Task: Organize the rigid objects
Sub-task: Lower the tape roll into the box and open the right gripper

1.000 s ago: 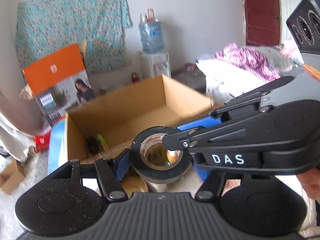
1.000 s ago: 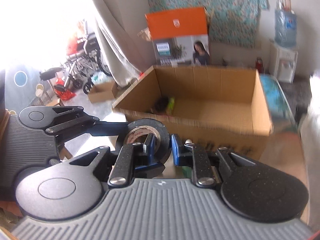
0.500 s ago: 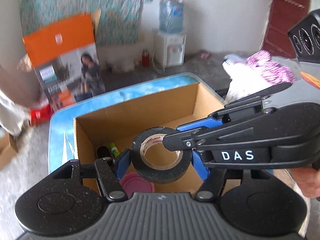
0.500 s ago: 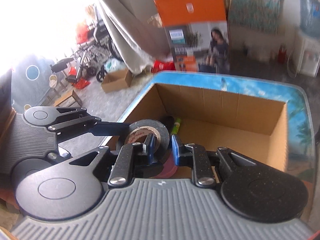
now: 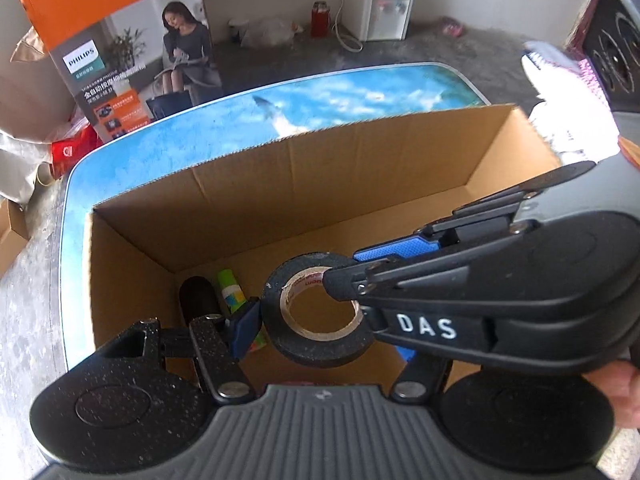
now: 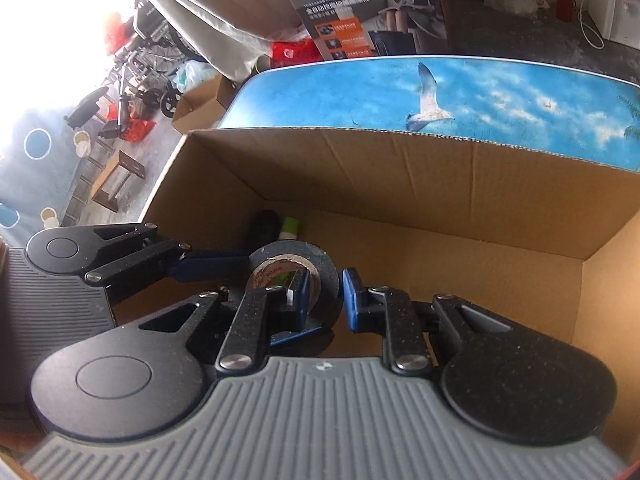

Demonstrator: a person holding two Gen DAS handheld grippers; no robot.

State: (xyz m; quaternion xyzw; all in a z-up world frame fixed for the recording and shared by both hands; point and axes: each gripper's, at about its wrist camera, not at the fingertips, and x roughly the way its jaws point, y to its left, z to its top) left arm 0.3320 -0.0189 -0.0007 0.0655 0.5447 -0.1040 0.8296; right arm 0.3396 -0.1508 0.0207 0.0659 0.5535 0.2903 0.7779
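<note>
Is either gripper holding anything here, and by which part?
Both hold the black tape roll above the cardboard box. The left gripper spans its outer rim; the right gripper pinches one side of the ring, one finger through the core.

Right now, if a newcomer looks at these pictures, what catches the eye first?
First, the black tape roll, held between both grippers above the open cardboard box. The left gripper clamps its outside; the right gripper pinches its wall. Behind lies the blue sky-print tabletop with a seagull.
</note>
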